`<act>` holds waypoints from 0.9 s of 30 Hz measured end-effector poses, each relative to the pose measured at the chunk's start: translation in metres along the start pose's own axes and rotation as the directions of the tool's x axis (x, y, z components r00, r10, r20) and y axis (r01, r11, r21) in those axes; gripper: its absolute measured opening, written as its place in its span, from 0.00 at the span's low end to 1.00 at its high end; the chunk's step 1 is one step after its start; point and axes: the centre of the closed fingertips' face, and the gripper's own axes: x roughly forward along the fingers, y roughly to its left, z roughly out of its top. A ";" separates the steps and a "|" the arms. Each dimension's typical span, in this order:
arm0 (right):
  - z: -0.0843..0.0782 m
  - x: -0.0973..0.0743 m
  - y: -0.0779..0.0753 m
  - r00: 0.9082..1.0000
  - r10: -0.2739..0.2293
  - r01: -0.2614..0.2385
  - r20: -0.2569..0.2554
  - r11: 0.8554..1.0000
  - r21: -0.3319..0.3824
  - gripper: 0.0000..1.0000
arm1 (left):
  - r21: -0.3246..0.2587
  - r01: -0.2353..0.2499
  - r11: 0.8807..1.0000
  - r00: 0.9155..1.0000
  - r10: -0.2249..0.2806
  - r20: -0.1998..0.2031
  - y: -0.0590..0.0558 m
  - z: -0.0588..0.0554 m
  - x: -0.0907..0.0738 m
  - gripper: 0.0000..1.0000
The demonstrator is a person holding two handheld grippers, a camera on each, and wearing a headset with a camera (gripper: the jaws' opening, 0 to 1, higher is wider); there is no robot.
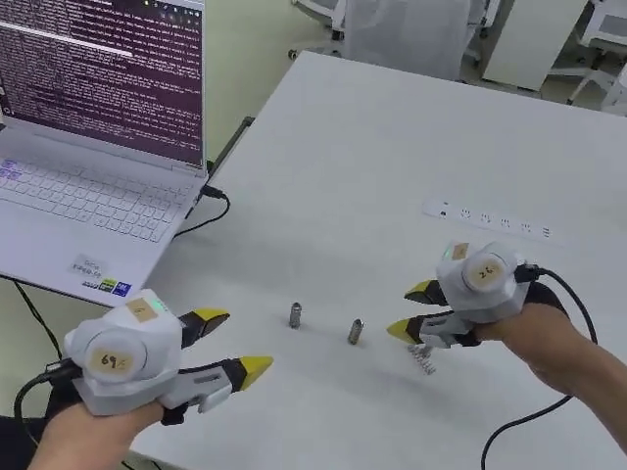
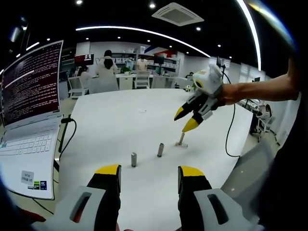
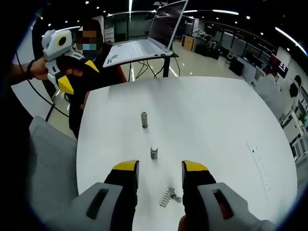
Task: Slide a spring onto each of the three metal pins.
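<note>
Our right hand-held gripper (image 3: 160, 166), jaws apart, hovers over the loose spring (image 3: 166, 196); we should pinch its middle lightly, keeping the coils straight. Our left hand-held gripper (image 2: 149, 171) hangs idle, jaws apart.

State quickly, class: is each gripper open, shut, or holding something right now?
Left gripper: open, empty.
Right gripper: open, empty, above a loose spring.

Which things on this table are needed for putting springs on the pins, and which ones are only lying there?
For the job: loose spring, upright pin, second upright pin, left gripper, right gripper, both open.
Only lying there: laptop, power strip, black cable.
</note>
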 end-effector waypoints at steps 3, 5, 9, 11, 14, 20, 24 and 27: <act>-0.004 -0.009 0.003 1.000 -0.015 0.015 0.011 1.000 0.007 0.34 | 0.003 -0.001 1.000 1.000 0.001 0.002 0.000 0.002 0.000 0.42; -0.007 -0.013 0.003 1.000 -0.023 0.023 0.015 1.000 0.015 0.34 | 0.006 -0.001 1.000 1.000 0.001 0.000 -0.001 0.002 0.000 0.42; -0.013 -0.025 0.005 0.998 -0.045 0.043 0.034 0.998 0.043 0.35 | 0.005 -0.002 1.000 1.000 0.002 0.005 -0.002 0.004 -0.001 0.42; -0.014 -0.030 0.006 0.997 -0.055 0.053 0.046 0.997 0.059 0.36 | 0.003 -0.002 1.000 1.000 0.002 0.008 -0.003 0.004 -0.001 0.42; -0.014 -0.039 0.009 0.995 -0.070 0.063 0.075 0.994 0.094 0.37 | 0.004 -0.002 1.000 1.000 0.002 0.008 -0.004 0.005 -0.001 0.42; -0.021 -0.053 0.015 0.991 -0.102 0.090 0.089 0.987 0.130 0.41 | 0.002 -0.007 1.000 1.000 0.007 0.013 -0.005 0.009 -0.002 0.42; -0.023 -0.063 0.019 0.986 -0.124 0.106 0.107 0.982 0.158 0.43 | 0.000 -0.012 1.000 1.000 0.012 0.013 -0.004 0.009 -0.003 0.42; -0.026 -0.067 0.023 0.984 -0.131 0.109 0.120 0.978 0.176 0.44 | 0.002 -0.015 1.000 1.000 0.015 0.011 -0.004 0.010 -0.003 0.42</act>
